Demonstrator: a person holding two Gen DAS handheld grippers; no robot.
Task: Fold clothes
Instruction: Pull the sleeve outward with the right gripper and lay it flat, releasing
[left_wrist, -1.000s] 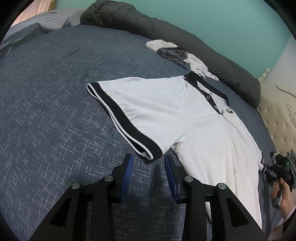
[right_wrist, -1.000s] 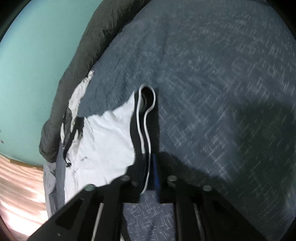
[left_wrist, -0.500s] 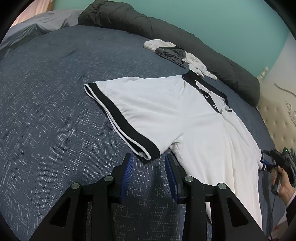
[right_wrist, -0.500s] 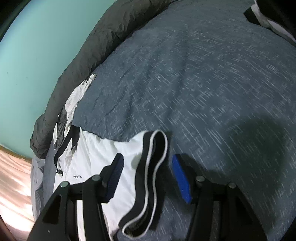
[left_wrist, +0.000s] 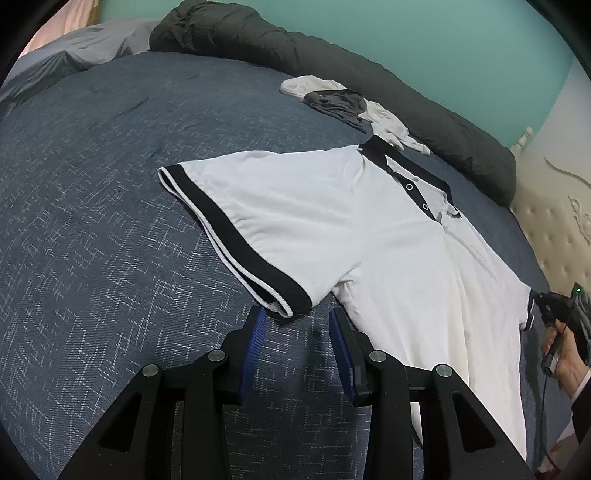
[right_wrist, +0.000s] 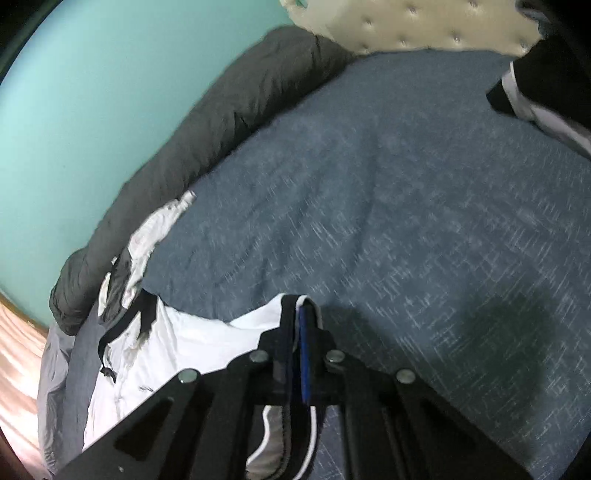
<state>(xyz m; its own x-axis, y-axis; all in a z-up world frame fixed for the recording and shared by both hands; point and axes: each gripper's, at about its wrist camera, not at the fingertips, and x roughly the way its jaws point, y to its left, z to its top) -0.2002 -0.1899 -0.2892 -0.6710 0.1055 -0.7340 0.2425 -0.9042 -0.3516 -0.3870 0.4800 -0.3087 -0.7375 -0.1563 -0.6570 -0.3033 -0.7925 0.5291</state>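
Right tool (right_wrist: 297, 325) apparently pinches the polo shirt's (right_wrist: 192, 343) sleeve cuff.

From my seat the left wrist feed was sharp and evenly lit, soft indoor light with no glare. The left gripper (left_wrist: 295, 343) cast only a faint shadow on the blue bedspread (left_wrist: 92, 240). Fisheye bending curved the teal wall (left_wrist: 424, 48) toward twelve o'clock, and black vignette filled the corners. The right wrist feed was dimmer and smeared by motion blur, worst across the bedspread's weave. A dark, soft-edged shadow (right_wrist: 513, 343) sat at four o'clock. At eight o'clock a warm pinkish patch (right_wrist: 18, 354) looked overexposed.
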